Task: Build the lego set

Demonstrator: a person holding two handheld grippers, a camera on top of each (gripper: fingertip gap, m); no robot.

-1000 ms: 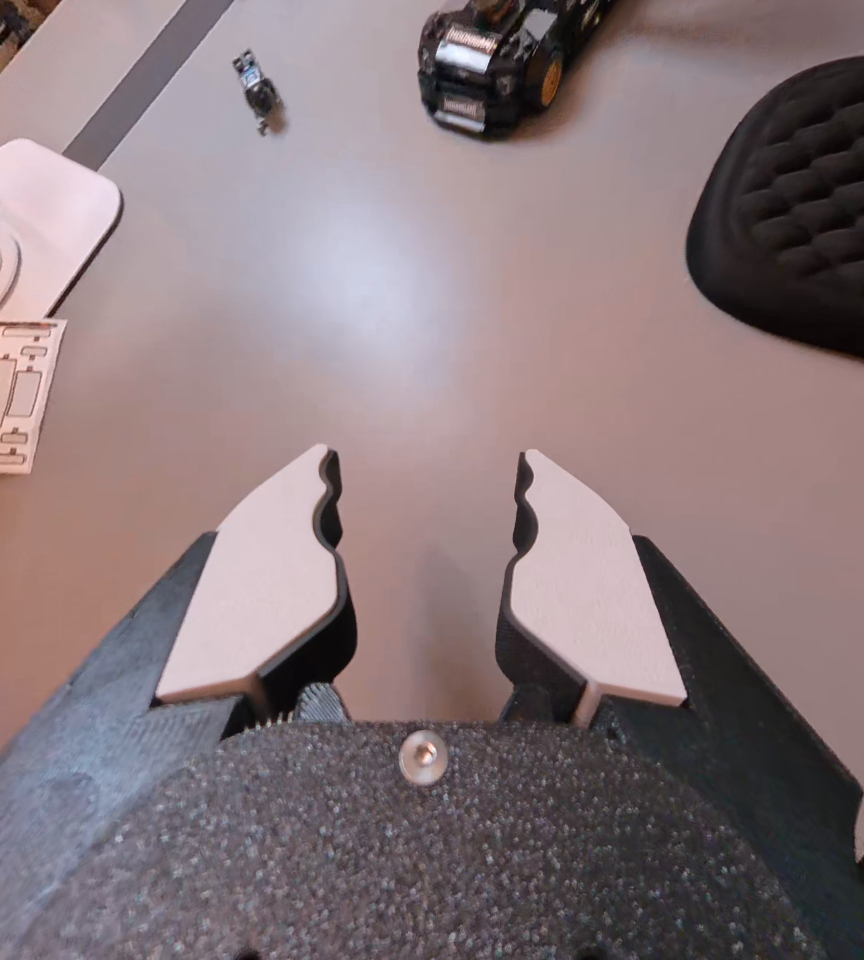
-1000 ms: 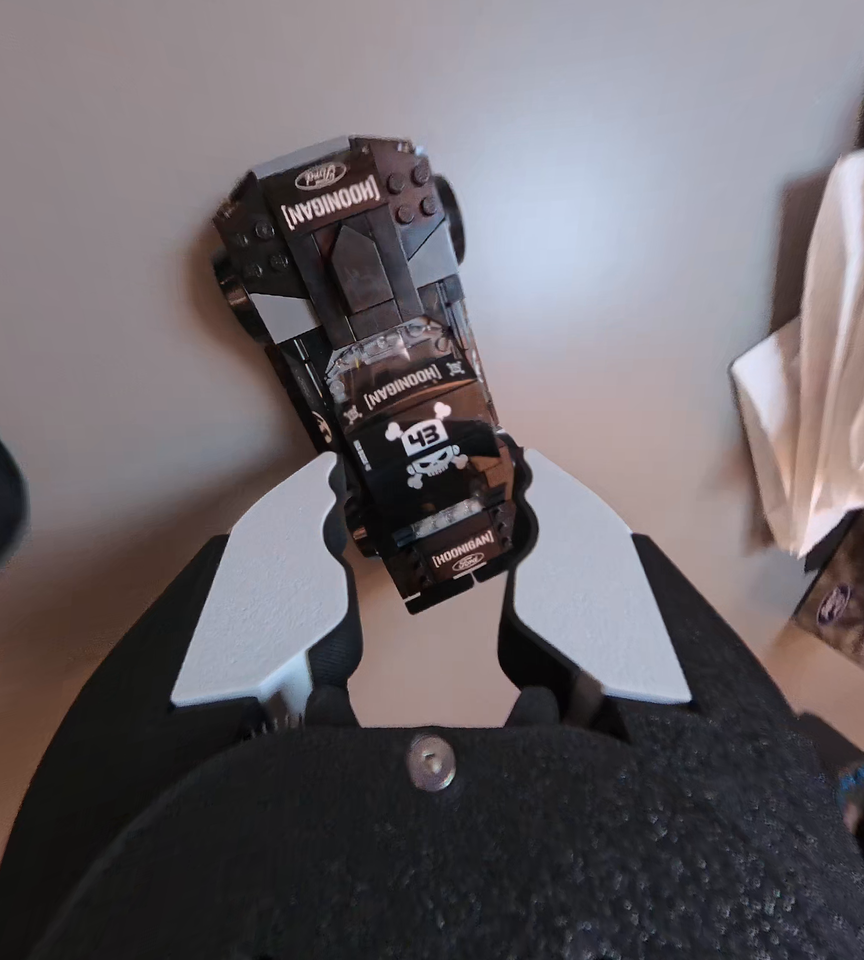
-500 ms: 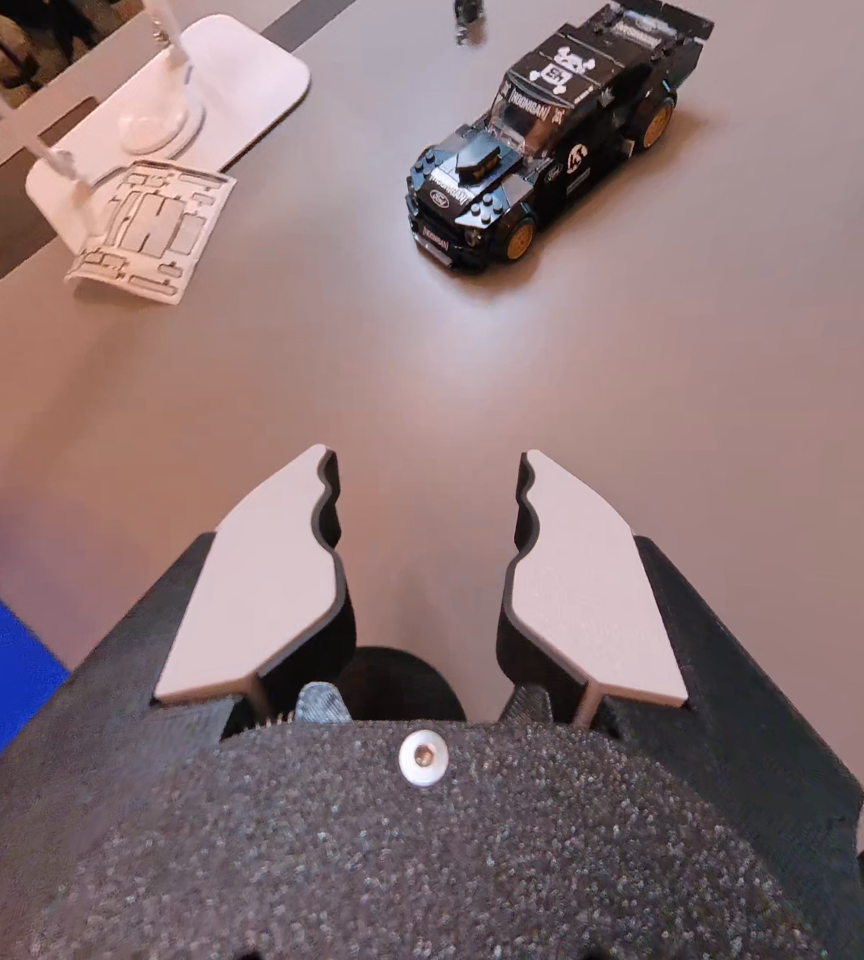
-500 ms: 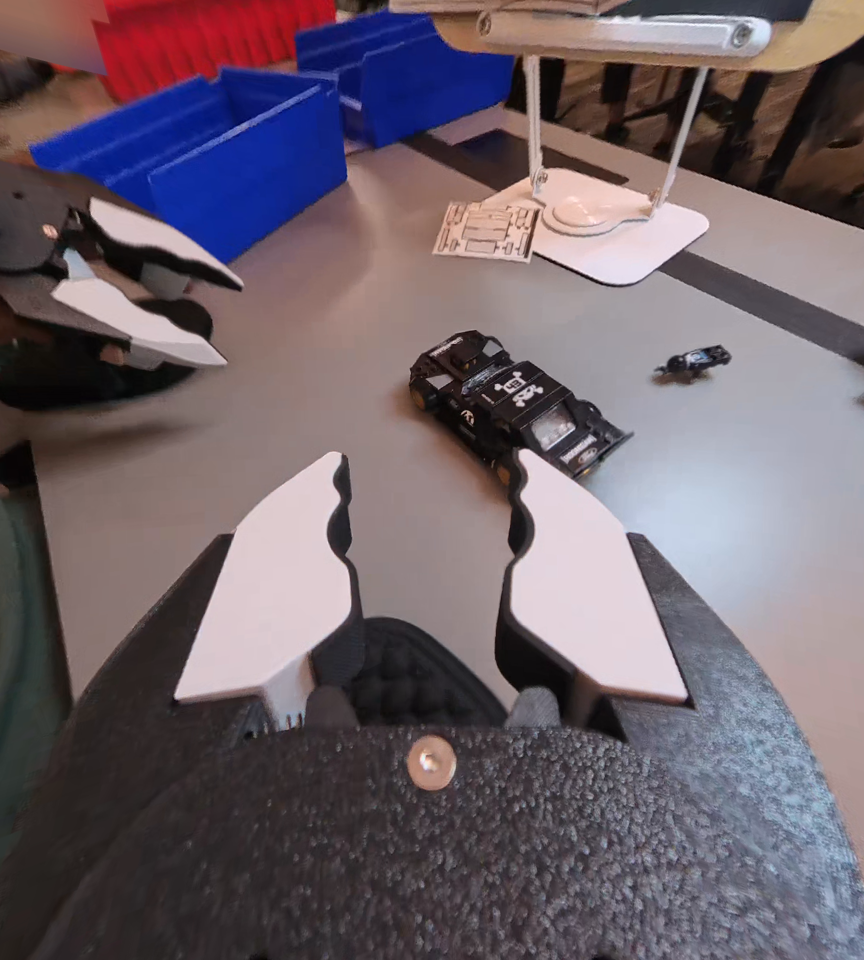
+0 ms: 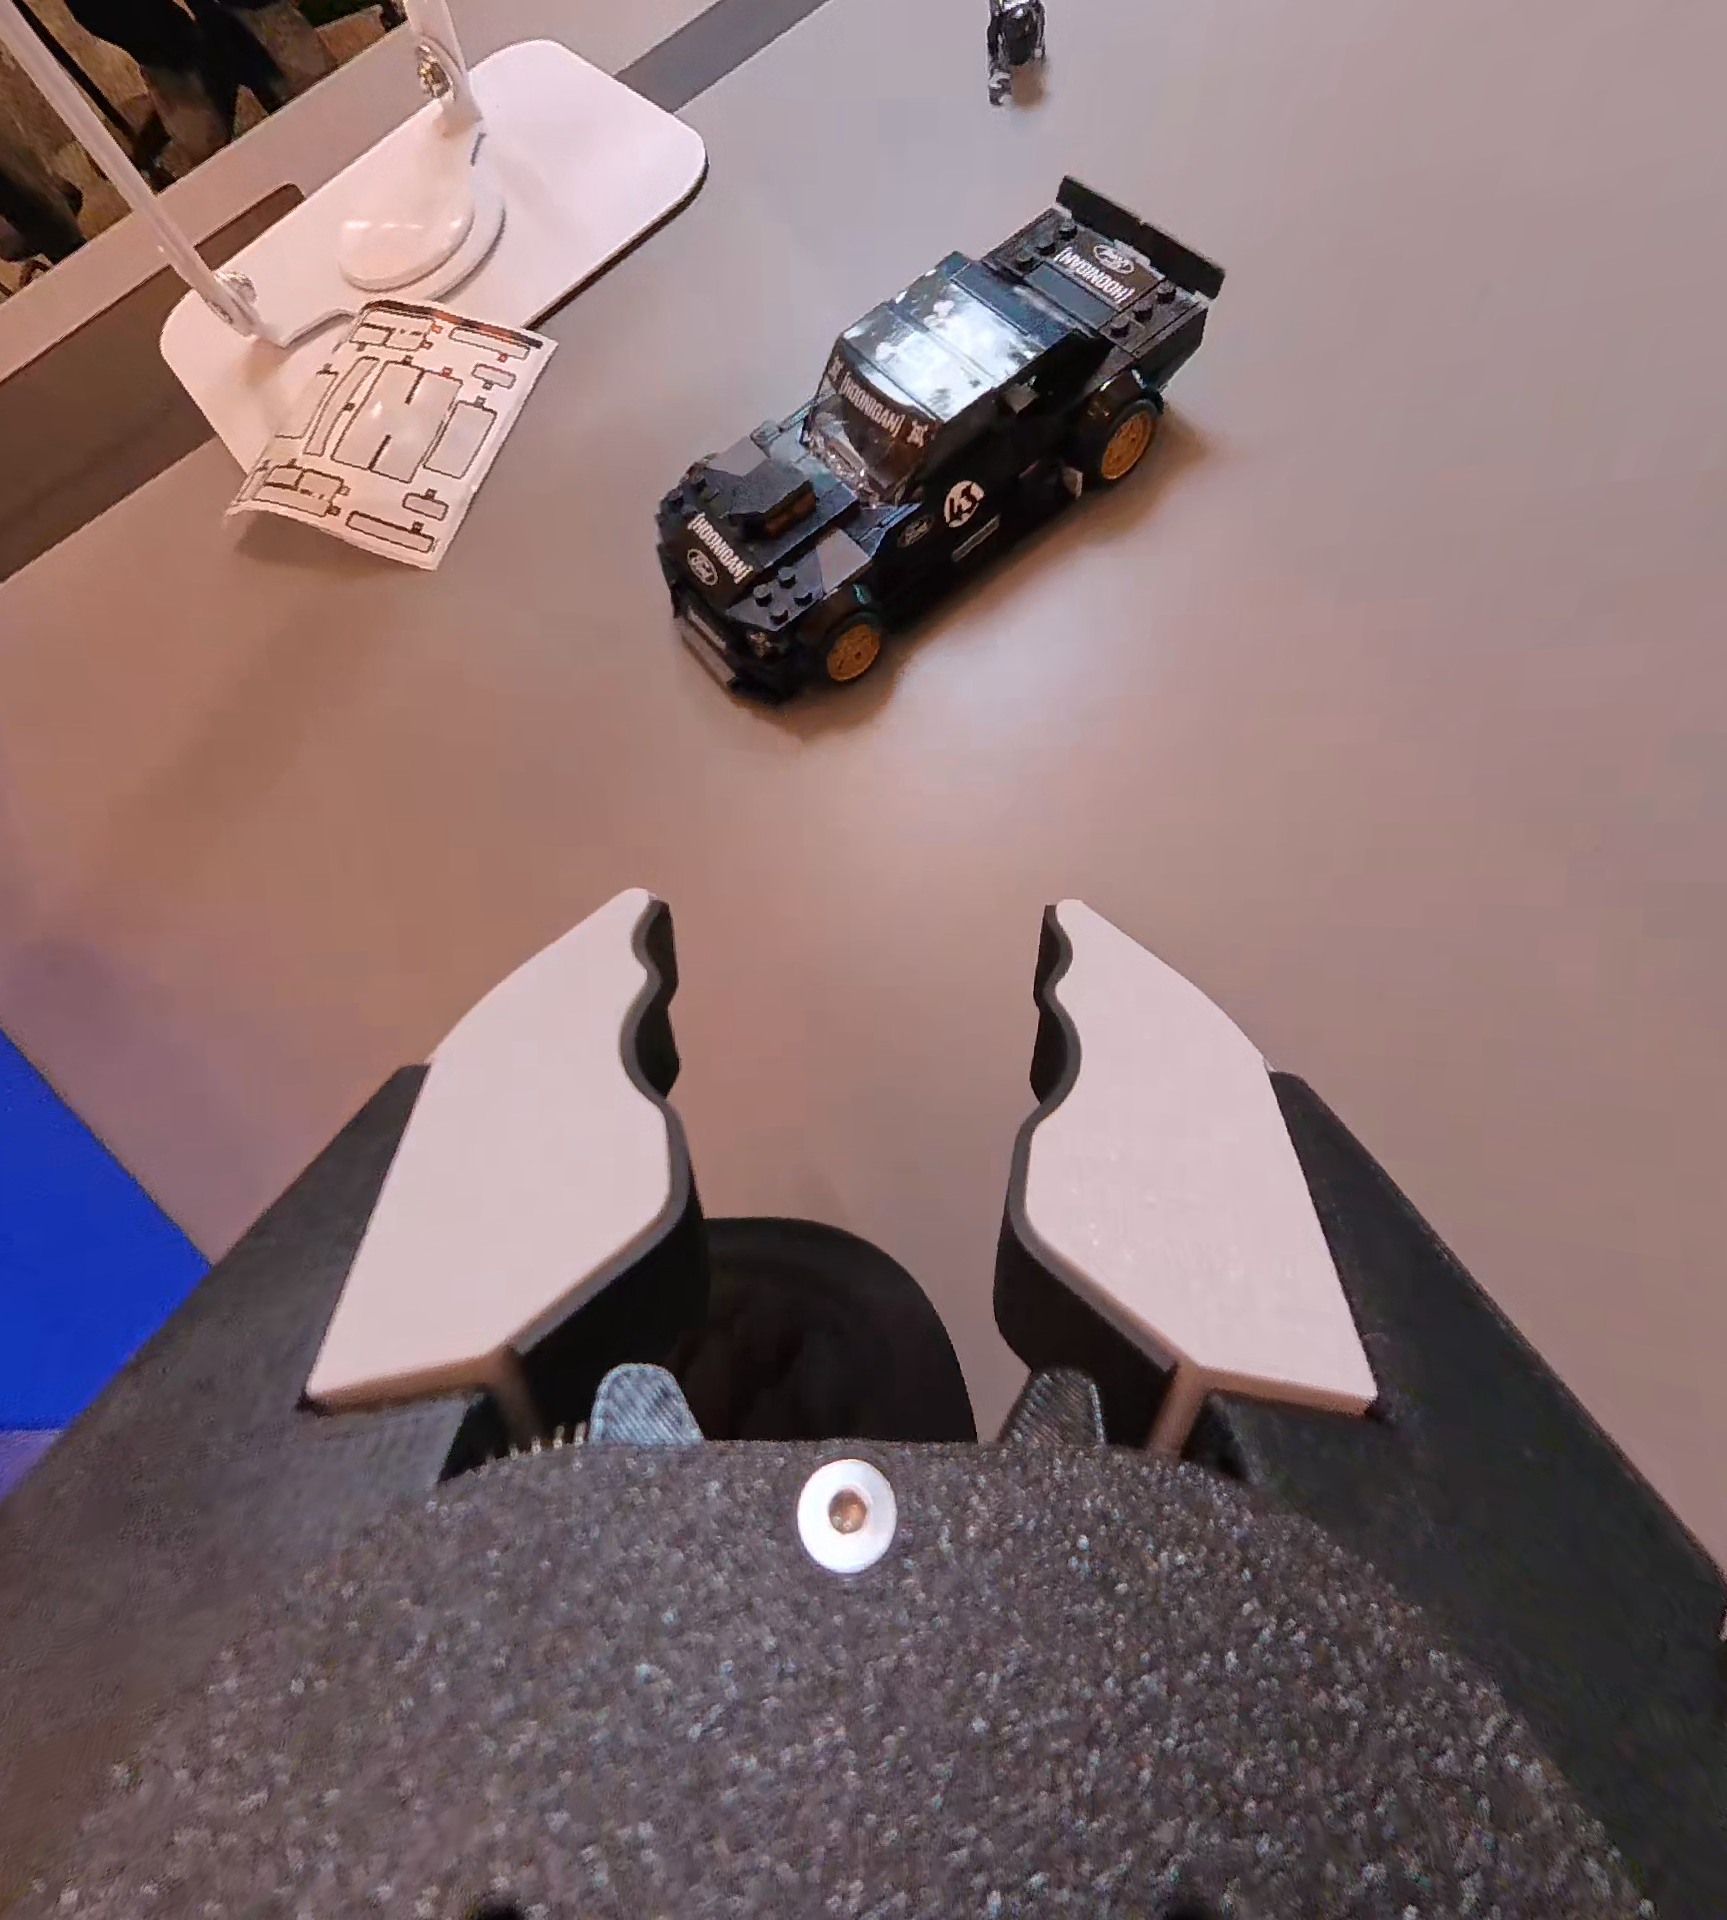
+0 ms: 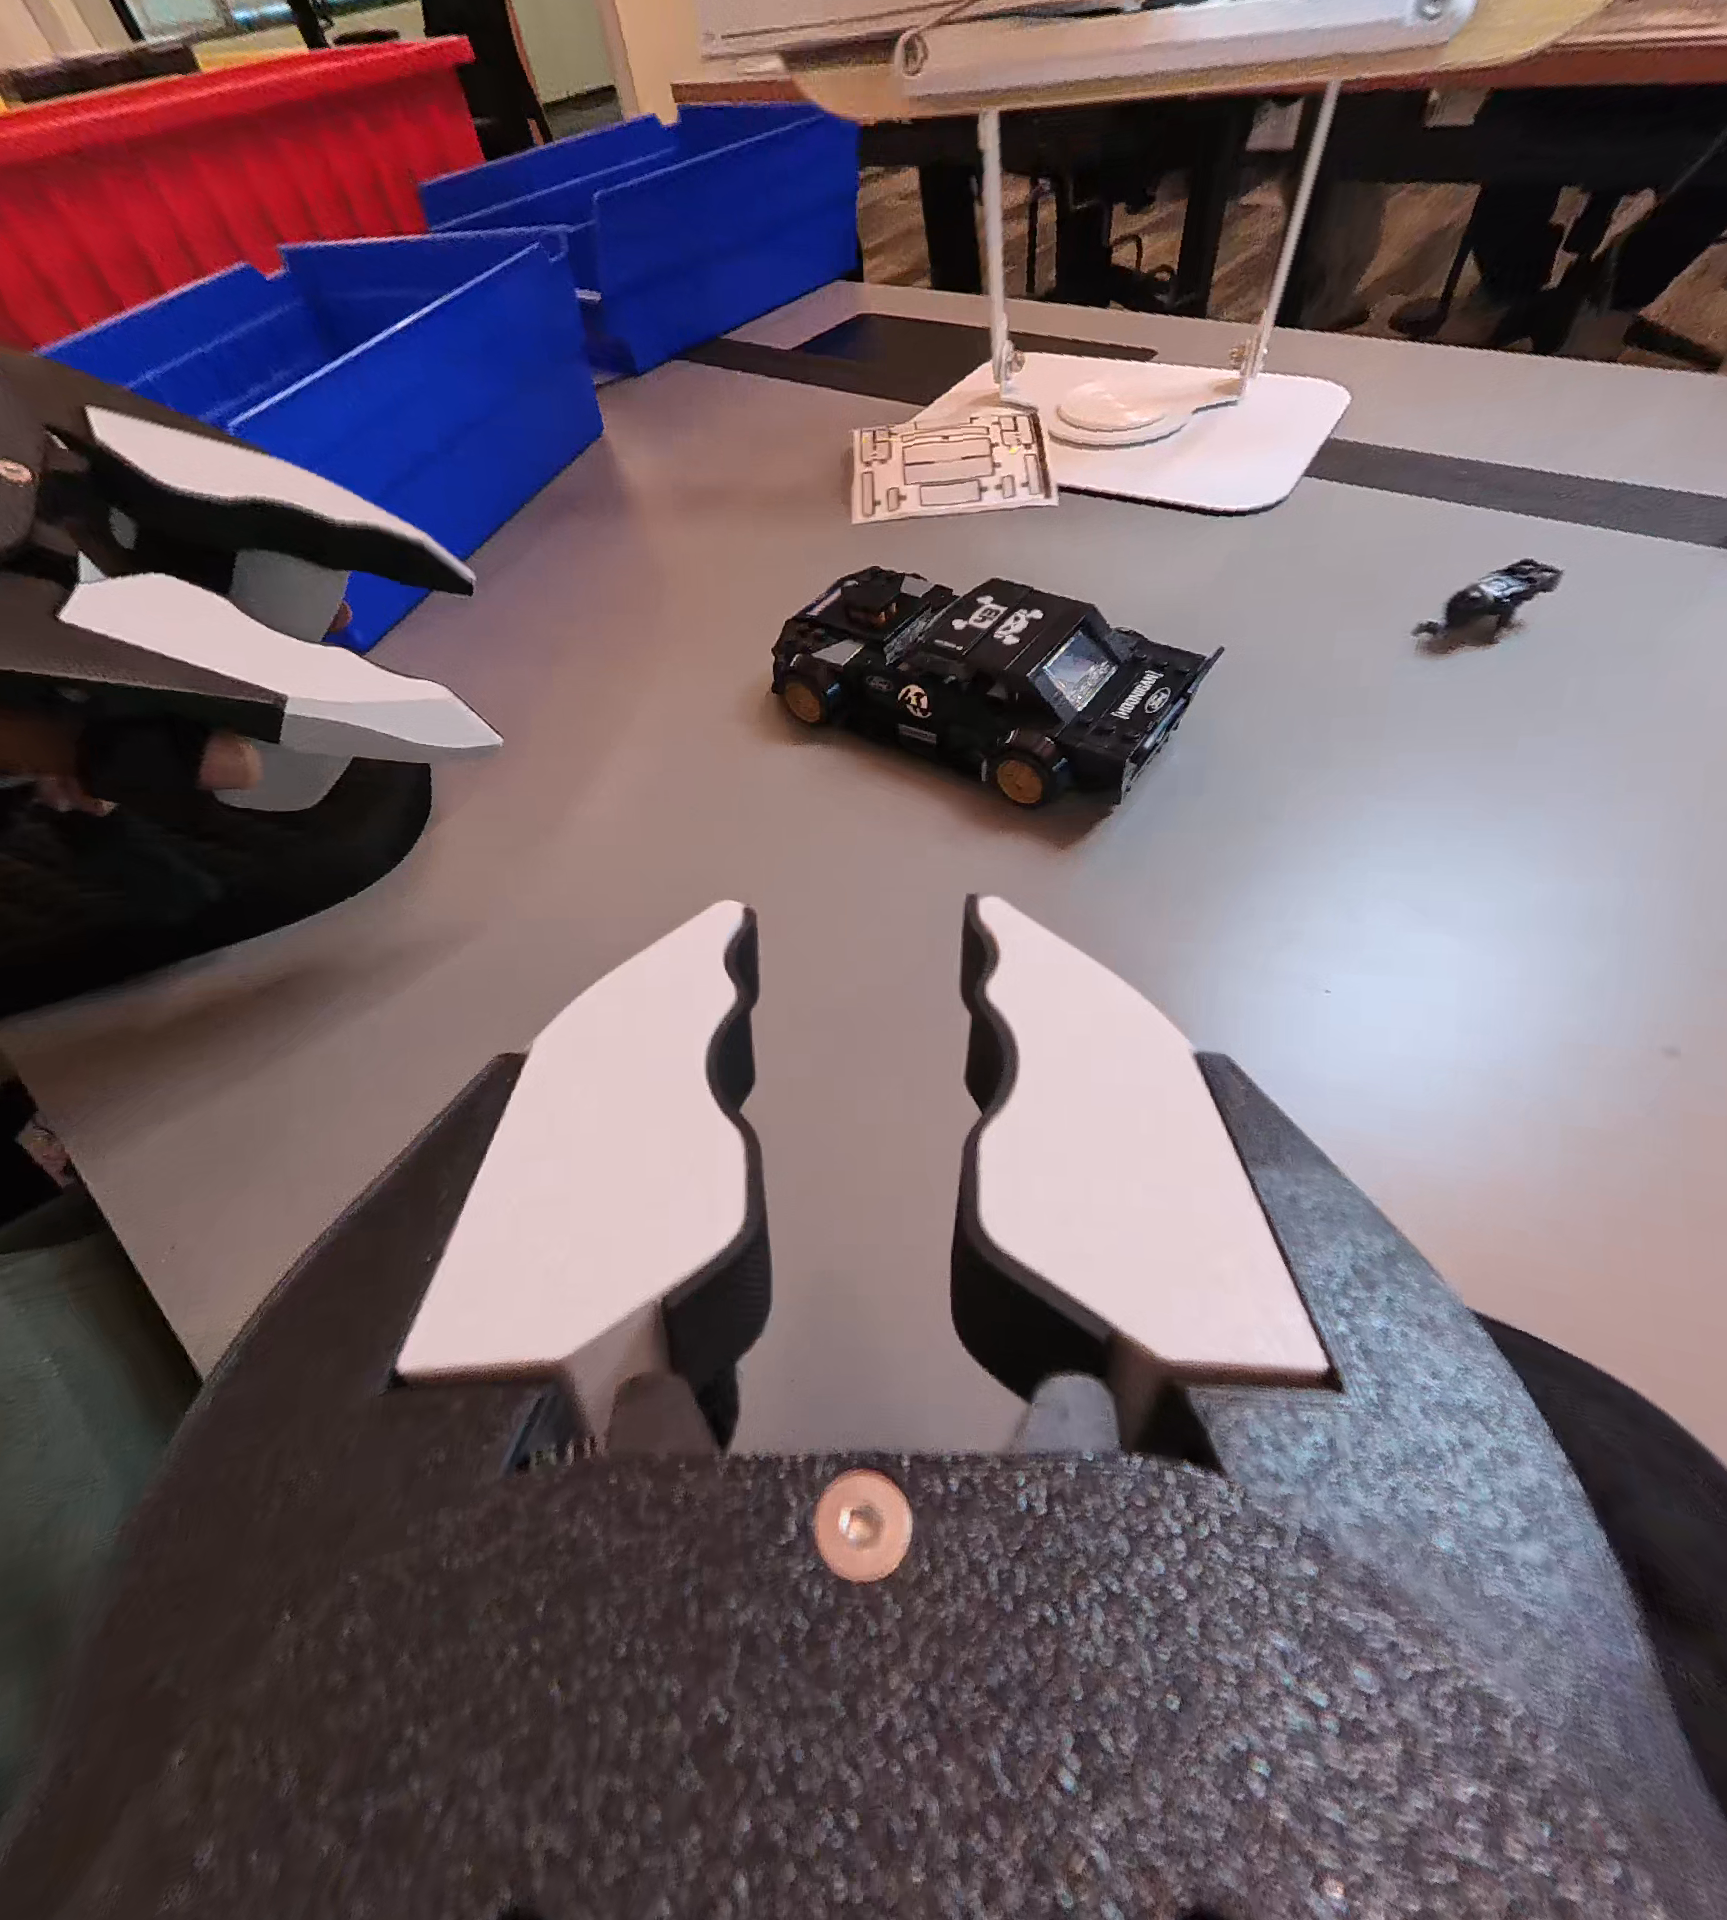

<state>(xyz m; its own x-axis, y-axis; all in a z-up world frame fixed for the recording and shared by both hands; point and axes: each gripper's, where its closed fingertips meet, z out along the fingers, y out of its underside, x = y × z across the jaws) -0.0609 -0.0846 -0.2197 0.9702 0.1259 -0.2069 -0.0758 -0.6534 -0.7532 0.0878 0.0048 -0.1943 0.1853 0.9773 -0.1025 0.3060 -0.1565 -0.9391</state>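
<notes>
Both my fingers are apart and empty now: the right gripper [image 6: 859, 925] let go of the black car [image 6: 984, 686], which stands alone on the table [image 6: 1410, 987], apparently finished; left gripper [image 5: 854, 925] idle.

White lettering and badge decals are seen on the black lego car [image 5: 932, 457] at frame centre: on its nose, windscreen, door and rear spoiler. Outlined shapes are printed on the sticker sheet [image 5: 391, 431], upper left.

Speckled black gripper [image 5: 854, 997] body, white jaws, silver screw [image 5: 846, 1542].
</notes>
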